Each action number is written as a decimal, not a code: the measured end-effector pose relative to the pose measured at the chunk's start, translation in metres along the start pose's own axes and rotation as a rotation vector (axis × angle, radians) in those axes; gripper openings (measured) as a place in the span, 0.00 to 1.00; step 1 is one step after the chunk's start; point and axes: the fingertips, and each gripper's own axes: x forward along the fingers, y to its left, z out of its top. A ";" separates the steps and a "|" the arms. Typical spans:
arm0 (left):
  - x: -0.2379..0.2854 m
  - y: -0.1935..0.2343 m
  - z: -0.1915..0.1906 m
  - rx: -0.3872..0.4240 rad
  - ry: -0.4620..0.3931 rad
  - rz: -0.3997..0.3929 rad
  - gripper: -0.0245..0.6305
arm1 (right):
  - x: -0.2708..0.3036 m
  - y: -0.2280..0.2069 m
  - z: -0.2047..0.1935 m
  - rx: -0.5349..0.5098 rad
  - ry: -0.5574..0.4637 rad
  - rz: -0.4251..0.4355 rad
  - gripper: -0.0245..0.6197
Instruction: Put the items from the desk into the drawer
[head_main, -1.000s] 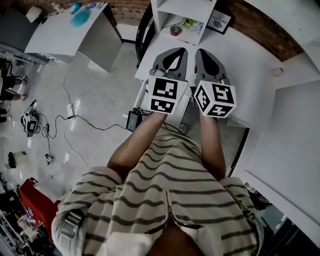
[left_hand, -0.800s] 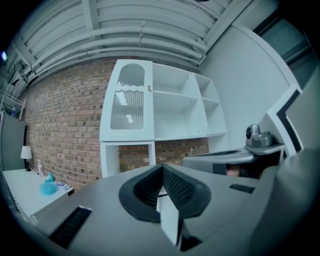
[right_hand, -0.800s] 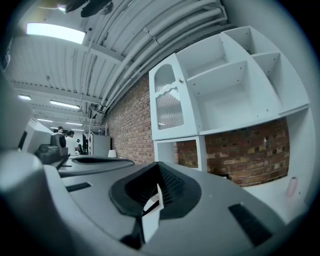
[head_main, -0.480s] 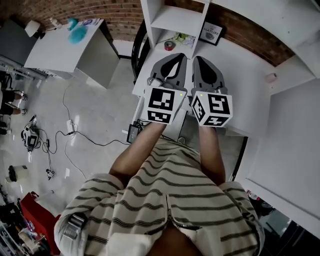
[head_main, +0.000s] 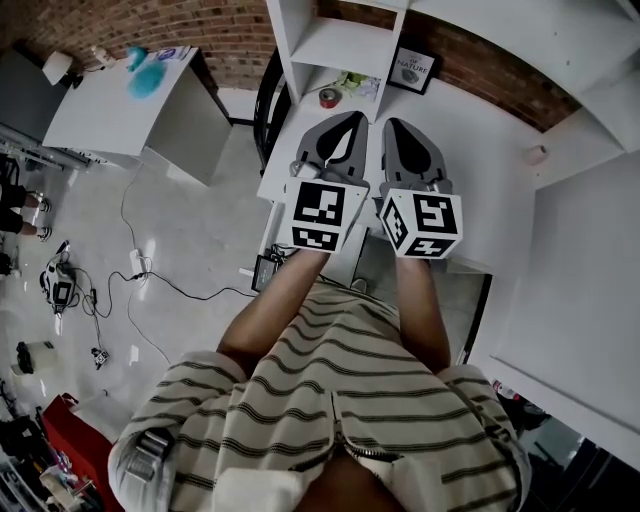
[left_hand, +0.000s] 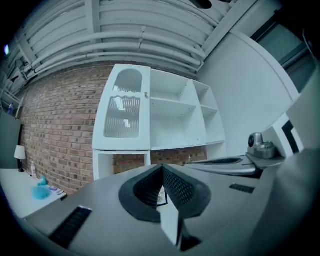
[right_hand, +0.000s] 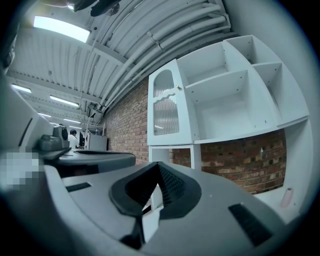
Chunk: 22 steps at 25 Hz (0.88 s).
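In the head view my left gripper (head_main: 351, 118) and right gripper (head_main: 394, 124) are held side by side above the white desk (head_main: 480, 190), both shut with nothing between the jaws. Ahead of them, at the foot of the white shelf unit (head_main: 335, 40), lie a red tape roll (head_main: 328, 97) and a small green item (head_main: 352, 80). A framed sign (head_main: 411, 68) leans on the brick wall. A small pink item (head_main: 537, 154) sits at the desk's far right. The left gripper (left_hand: 162, 167) and the right gripper (right_hand: 159, 165) show closed tips in their own views. No drawer can be made out.
A second white table (head_main: 120, 90) with a blue object (head_main: 143, 72) stands to the left. Cables and a power strip (head_main: 137, 262) lie on the floor. A black chair back (head_main: 266, 100) stands by the desk's left edge. A white cabinet top (head_main: 580, 290) fills the right.
Both grippers have shifted slightly forward toward the shelf unit, side by side. Both stay shut and empty.
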 end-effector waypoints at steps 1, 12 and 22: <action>0.000 0.000 0.001 0.002 0.000 -0.001 0.04 | 0.000 0.000 0.001 0.000 -0.001 0.000 0.05; 0.001 -0.001 0.000 0.011 0.011 0.003 0.04 | -0.001 -0.003 0.001 0.015 0.003 0.004 0.05; 0.000 -0.005 0.000 0.017 0.015 -0.006 0.04 | -0.003 -0.003 0.002 0.013 0.000 0.004 0.05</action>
